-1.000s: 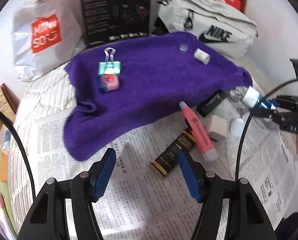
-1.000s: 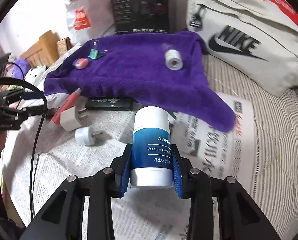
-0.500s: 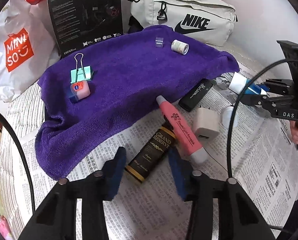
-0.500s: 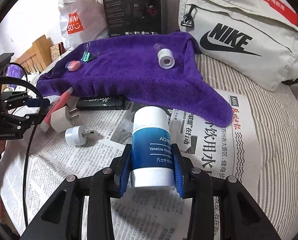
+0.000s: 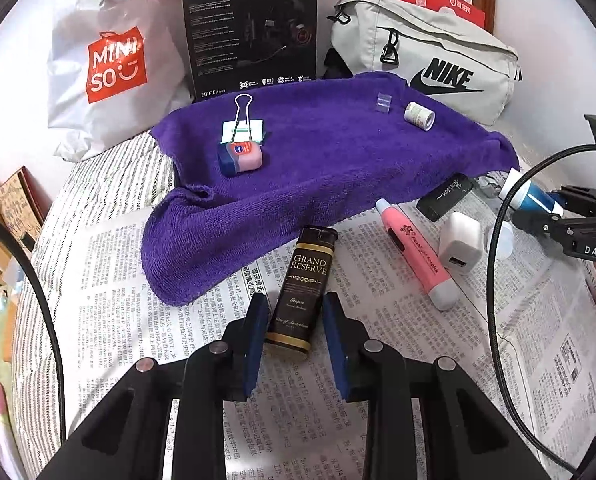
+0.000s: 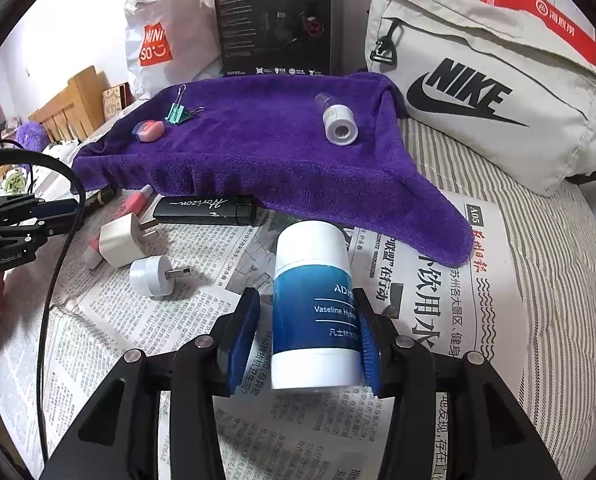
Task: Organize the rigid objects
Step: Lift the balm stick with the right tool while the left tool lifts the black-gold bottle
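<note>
**Left jaws closing on the black tube as the right lets go of the lotion bottle**

The black Grand Reserve tube lies on the newspaper just near of the purple towel, and the left gripper, which a second ago hung wide and short of it, now straddles its near end. Its jaws are closing; the left pad looks about on the tube, while a thin gap shows at the right pad, so the grip is not yet firm. The likely next step is a lift onto the towel.

In the right wrist view the blue-and-white Vaseline bottle, clamped a moment ago, now sits between the opening jaws of the right gripper: the left pad stands clear, the right pad still seems to touch it. It appears to be set down on the newspaper, near the towel's right corner.

To the right of the tube lie the pink pen, white charger and black Horizon case, still to be sorted. On the towel rest the binder clip, small pink tin and little white roll.
</note>
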`<state>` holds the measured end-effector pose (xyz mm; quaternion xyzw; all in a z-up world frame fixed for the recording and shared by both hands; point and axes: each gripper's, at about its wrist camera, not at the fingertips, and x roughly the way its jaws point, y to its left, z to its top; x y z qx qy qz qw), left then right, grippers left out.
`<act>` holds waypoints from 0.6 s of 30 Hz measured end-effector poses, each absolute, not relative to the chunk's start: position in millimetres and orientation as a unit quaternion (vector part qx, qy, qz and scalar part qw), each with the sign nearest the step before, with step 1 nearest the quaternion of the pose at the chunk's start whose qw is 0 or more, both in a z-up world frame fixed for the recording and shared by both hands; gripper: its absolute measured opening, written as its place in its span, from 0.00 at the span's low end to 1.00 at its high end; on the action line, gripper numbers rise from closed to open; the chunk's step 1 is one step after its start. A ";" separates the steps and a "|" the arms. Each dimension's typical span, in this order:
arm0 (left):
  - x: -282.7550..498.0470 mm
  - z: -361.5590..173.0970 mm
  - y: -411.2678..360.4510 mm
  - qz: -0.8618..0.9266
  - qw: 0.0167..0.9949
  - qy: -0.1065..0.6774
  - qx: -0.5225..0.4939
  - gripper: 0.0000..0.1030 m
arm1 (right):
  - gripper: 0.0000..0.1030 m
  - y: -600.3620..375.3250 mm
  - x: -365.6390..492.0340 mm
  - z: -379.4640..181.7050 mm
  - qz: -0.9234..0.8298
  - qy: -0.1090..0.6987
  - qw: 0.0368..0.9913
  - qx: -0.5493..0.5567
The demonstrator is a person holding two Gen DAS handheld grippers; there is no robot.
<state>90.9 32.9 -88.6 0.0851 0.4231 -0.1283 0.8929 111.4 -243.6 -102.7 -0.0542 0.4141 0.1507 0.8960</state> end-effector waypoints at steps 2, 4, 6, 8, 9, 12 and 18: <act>90.7 -89.0 34.1 -0.127 0.893 0.422 0.087 0.28 | 0.46 -244.3 111.8 -102.7 0.152 0.414 0.896 -0.051; 89.8 -88.5 34.4 -0.125 0.894 0.421 0.091 0.28 | 0.46 -244.3 112.0 -102.7 0.151 0.414 0.896 -0.053; 89.6 -88.0 32.7 -0.123 0.894 0.420 0.094 0.28 | 0.46 -244.7 112.2 -102.6 0.151 0.414 0.896 -0.053; 89.9 -88.2 32.8 -0.124 0.894 0.421 0.093 0.28 | 0.46 -245.0 112.5 -102.3 0.153 0.414 0.896 -0.049; 89.9 -88.2 32.9 -0.122 0.894 0.421 0.092 0.30 | 0.46 -245.2 112.6 -102.3 0.154 0.414 0.896 -0.048; 90.0 -88.7 33.7 -0.103 0.896 0.422 0.095 0.43 | 0.46 -245.2 113.1 -102.3 0.152 0.414 0.896 -0.052; 95.3 -89.6 42.5 -0.136 0.889 0.431 0.079 0.47 | 0.47 -245.0 112.8 -102.4 0.155 0.414 0.896 -0.049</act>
